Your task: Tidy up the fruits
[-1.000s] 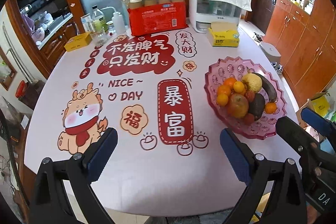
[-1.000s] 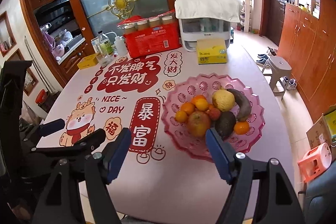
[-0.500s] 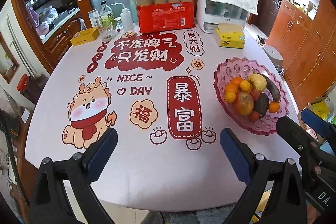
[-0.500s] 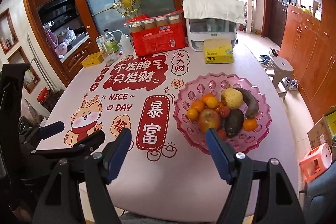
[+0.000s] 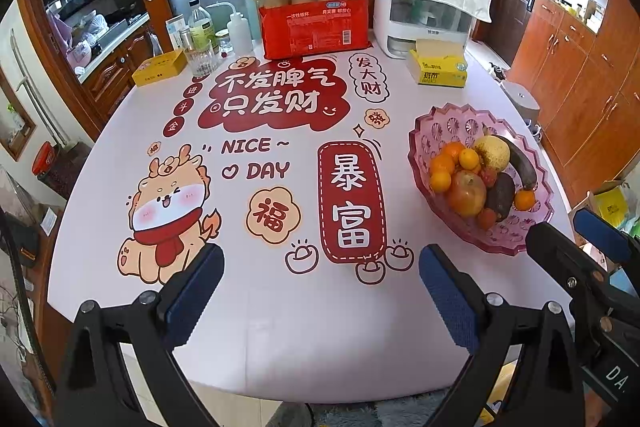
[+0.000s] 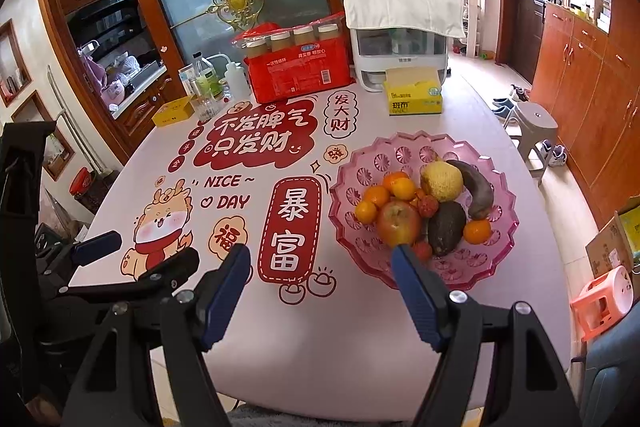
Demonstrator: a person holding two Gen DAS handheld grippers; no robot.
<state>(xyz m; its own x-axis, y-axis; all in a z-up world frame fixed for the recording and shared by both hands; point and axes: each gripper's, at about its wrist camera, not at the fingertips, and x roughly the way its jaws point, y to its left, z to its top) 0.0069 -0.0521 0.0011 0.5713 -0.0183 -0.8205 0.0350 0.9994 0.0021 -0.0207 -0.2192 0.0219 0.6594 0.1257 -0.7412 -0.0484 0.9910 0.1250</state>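
Across a printed counter [image 5: 280,327] in a wood-panelled dining room: fruits [image 6: 420,211] heaped inside pink bowl [image 6: 496,263], none loose; left gripper [image 5: 320,291] and right gripper [image 6: 320,291] spread, empty. Either finished or awaiting sorting.

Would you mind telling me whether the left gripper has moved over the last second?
Yes. The left gripper has drawn back toward the table's near edge: more bare tabletop now shows ahead of it, and the pink fruit bowl looks farther off.

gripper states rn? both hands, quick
Left gripper: open, holding nothing, above the table near its front edge.
Right gripper: open, holding nothing, short of the fruit bowl.
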